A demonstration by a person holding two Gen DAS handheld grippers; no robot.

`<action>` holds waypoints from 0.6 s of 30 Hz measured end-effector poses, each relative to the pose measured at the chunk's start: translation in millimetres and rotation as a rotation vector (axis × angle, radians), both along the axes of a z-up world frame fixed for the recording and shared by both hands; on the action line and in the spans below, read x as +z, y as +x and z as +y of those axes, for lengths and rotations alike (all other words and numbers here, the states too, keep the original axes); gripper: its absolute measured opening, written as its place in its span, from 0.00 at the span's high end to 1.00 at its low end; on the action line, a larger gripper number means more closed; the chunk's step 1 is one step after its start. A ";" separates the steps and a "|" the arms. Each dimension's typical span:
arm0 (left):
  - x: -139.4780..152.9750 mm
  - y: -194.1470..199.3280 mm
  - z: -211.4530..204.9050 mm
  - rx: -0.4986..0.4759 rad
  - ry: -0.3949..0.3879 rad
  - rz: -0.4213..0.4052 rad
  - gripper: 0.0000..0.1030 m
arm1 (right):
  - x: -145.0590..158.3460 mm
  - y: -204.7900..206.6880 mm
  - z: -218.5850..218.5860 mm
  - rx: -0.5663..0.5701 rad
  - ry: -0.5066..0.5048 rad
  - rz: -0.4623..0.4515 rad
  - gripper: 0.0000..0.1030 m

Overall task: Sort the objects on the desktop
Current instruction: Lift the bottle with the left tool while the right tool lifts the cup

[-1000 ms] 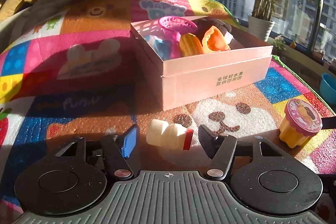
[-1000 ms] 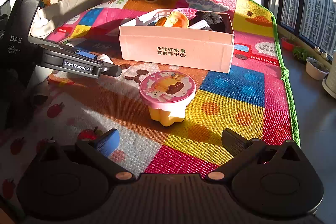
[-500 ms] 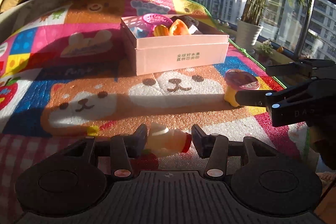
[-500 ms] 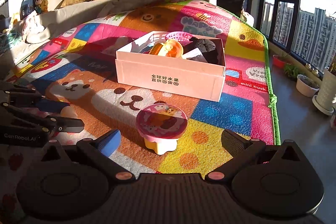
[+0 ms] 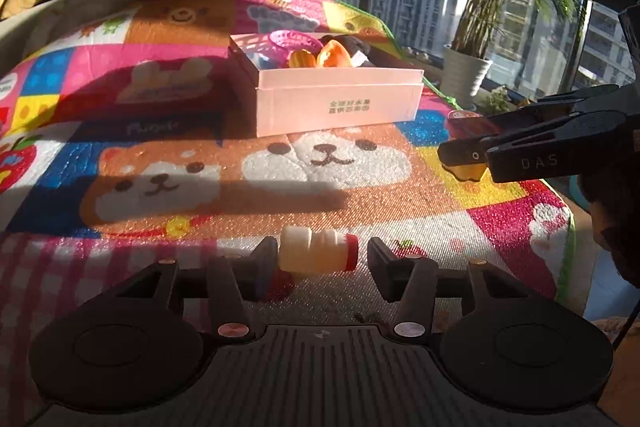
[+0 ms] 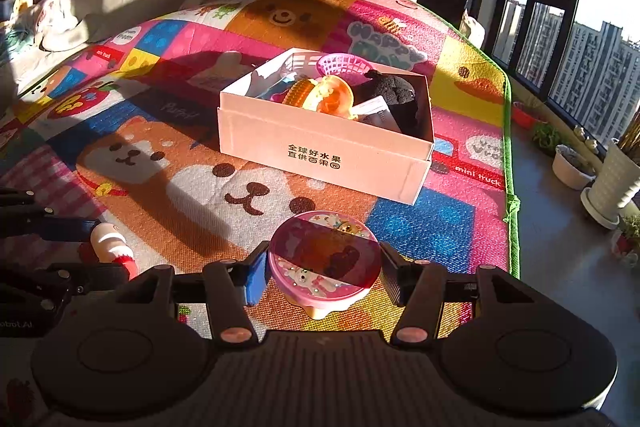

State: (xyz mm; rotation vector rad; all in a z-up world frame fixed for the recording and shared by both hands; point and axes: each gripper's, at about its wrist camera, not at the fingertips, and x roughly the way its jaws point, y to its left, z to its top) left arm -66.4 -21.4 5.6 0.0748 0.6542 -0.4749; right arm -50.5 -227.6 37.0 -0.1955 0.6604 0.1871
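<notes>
1. The left tool (image 5: pixel 322 259) has just been opening; the little bottle (image 5: pixel 318 251) touches only one finger and may drop onto the mat (image 5: pixel 360 187).
2. The right tool (image 6: pixel 322 269), jaws just closing, clamps the pudding cup (image 6: pixel 323 261) by its lid; it could slip before the pink box (image 6: pixel 324 147).

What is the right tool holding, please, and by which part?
The pudding cup, by opposite sides of its lid; the right tool's jaws have just been closing on it.
</notes>
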 end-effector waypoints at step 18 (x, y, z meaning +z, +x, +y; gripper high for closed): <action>1.9 0.1 -20.4 -0.014 0.131 -0.048 0.54 | 2.5 -28.3 3.4 0.066 -0.009 -0.020 0.45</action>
